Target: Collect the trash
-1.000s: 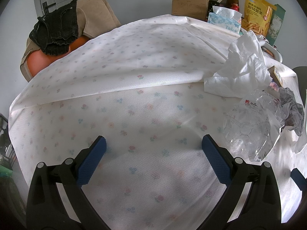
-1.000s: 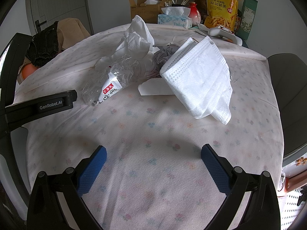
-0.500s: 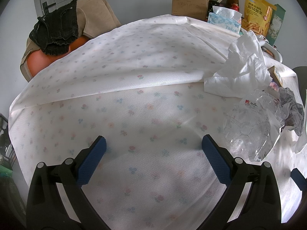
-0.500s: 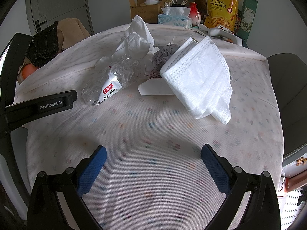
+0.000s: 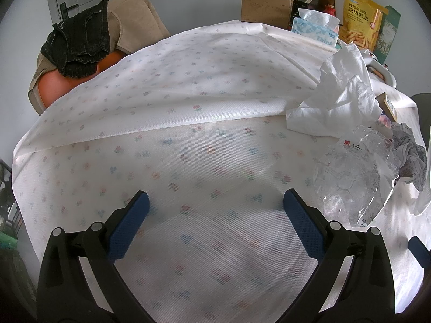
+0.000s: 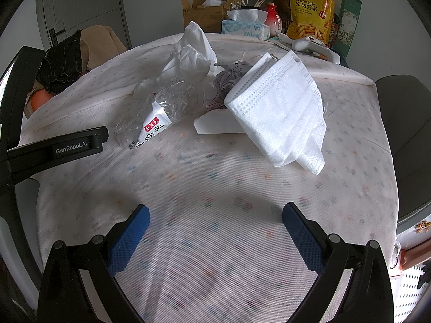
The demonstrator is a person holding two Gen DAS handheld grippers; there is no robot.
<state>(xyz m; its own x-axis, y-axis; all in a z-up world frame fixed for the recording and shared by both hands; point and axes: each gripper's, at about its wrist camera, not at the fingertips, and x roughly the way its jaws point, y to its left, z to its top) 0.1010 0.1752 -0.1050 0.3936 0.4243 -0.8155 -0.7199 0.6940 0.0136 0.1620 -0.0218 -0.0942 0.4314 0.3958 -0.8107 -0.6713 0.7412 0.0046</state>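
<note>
step: I'm at approach, nothing picked | left gripper (image 5: 215, 210) fingers spread, empty | right gripper (image 6: 215, 220) fingers spread, empty | trash: mask (image 6: 280, 107), wrapper (image 6: 159, 113) left of mask, on table (image 6: 215, 188) | next: reach to mask, close.

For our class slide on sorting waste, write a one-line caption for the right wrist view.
Open right gripper faces a face mask, crumpled plastic wrapper and tissue on the floral tablecloth.

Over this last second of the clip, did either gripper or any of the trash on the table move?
Nothing visibly changed. The left gripper and right gripper stay open and empty over the tablecloth, and the face mask, clear plastic wrapper and crumpled tissue lie where they did.
</note>
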